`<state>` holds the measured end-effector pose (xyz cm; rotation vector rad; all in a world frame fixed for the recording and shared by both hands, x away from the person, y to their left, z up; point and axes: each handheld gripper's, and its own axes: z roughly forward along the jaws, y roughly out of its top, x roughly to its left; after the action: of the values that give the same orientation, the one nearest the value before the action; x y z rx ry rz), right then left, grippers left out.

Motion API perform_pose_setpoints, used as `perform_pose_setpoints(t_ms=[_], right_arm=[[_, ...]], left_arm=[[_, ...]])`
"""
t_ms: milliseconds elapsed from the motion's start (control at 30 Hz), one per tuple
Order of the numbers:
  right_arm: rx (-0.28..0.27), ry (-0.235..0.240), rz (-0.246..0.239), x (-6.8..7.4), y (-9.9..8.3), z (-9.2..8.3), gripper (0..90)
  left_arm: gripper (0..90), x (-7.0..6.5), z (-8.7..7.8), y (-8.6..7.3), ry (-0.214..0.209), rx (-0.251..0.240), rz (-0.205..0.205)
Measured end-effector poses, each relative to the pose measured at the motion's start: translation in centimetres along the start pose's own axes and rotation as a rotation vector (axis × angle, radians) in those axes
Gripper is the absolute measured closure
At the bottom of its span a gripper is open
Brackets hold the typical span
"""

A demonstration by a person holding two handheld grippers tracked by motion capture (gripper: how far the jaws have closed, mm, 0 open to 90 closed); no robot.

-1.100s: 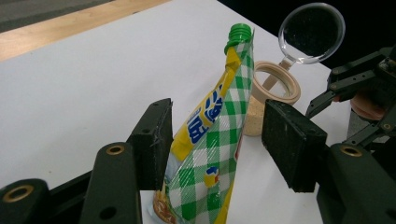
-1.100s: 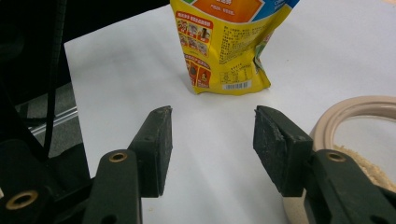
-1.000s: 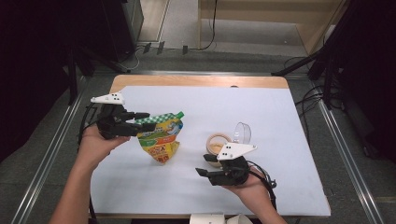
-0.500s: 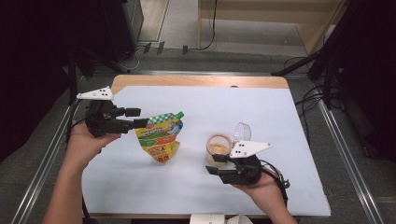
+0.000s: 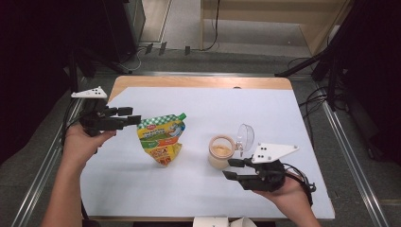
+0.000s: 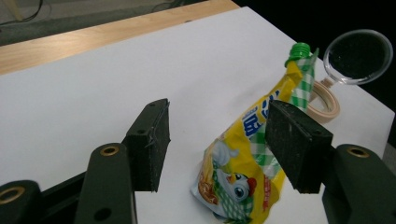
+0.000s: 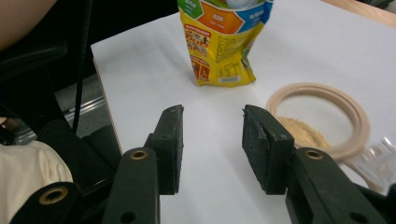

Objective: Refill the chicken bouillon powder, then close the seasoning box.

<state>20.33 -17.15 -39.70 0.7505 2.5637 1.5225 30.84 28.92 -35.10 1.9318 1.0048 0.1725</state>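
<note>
Progress assessed as early; both tools stand off from the goods, and nothing is grasped. Landmark for all positions: the beige jar on the white sheet, lid hinged open and standing up at its far right edge, tan powder visible inside.

Spouted pouch, yellow with green check trim and a green cap, stands just left of the jar, apart from it, cap still screwed on; no pouring is evident from it.

Left gripper is held well to the left of the jar, beyond the pouch, jaws released with empty space between them; in the left gripper view the pouch sits ahead of the pads, not touched.

Right gripper hovers just on the near side of the jar, jaws having just been narrowing yet with nothing between them; the pads press on no item.

Judgement: jar opened, a step done; pouch uncapping and any transfer remain, provided that is the work intended; pouch must first be gripped.
</note>
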Motion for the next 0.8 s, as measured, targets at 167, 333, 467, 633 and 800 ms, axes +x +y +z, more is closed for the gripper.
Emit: perform_pose_setpoints(t_ms=[167, 333, 467, 633, 800], right_arm=[[0.010, -0.019, 0.019, -0.9, -1.2, -1.1, 61.9], [0.014, -0.046, 0.041, -1.9, -2.0, -2.3, 67.3], [0.016, -0.076, 0.060, -2.6, -2.7, -3.1, 74.0], [0.019, -0.118, 0.099, -3.8, -3.3, -3.3, 84.1], [0.023, -0.163, 0.137, -4.8, -3.6, -2.9, 90.0]], left_arm=[[40.0, 0.3, 0.0, -0.1, 0.013, 0.001, -0.003], [39.4, 0.6, -0.2, -0.2, 0.019, -0.001, -0.012], [39.3, 1.0, -0.2, -0.5, 0.036, 0.010, -0.019], [39.2, 1.3, 0.3, -0.8, 0.045, 0.016, -0.020], [39.2, 1.4, 0.5, -0.9, 0.041, 0.016, -0.016]])
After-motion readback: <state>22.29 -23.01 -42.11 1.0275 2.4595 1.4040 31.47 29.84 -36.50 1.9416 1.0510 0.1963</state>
